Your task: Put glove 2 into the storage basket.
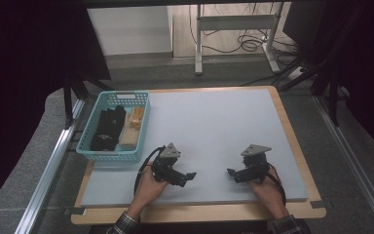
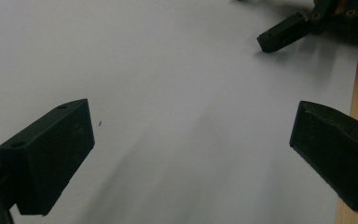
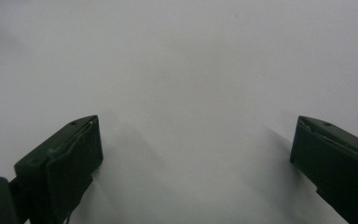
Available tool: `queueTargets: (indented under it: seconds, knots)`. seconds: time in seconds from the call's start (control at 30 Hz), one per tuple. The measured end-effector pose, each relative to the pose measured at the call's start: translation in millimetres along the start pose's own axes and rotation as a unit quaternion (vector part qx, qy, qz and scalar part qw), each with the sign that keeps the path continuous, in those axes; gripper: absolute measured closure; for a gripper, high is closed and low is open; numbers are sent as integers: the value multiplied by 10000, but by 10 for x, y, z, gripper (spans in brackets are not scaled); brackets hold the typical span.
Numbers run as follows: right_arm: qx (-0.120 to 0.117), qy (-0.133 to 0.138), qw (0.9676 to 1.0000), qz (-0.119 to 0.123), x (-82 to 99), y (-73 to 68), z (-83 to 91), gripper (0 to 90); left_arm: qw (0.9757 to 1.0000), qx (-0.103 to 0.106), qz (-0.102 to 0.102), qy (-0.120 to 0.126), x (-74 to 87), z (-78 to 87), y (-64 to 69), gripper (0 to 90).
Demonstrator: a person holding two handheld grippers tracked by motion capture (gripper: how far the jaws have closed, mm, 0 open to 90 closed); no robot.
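Nearest the camera, a person's two hands rest on the front part of a bench covered by a pale grey mat (image 1: 214,126). The left gripper (image 1: 189,176) sits low over the mat, its jaws spread wide with nothing between them. The right gripper (image 1: 232,173) is near it, pointing toward it, jaws likewise wide apart and empty. Farther back, at the bench's left edge and well apart from both grippers, stands a teal basket (image 1: 93,154) holding a black bundle (image 1: 108,127) and tan blocks (image 1: 132,127).
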State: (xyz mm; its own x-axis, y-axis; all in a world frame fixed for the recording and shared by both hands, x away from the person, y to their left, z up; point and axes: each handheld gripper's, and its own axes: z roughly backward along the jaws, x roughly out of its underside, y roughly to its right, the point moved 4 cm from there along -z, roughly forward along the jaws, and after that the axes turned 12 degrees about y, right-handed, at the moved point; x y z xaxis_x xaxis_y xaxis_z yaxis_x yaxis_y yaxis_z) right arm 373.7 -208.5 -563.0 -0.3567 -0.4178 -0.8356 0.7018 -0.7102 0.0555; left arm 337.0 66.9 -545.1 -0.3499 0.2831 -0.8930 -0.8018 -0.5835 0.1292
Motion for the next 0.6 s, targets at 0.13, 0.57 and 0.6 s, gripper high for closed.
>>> queueTargets:
  seconds: [0.13,0.57,0.6]
  knots:
    - [1,1,10000,1,0,0,0,18,10000,-21,1,-84,72,-20,6,3]
    - [-1,3,10000,-6,-1,0,-1,19,9979,-171,-157,-600,252,-150,38,1]
    - [0,5,10000,-8,-1,-1,-1,18,9977,-196,-189,-618,254,-154,44,2]
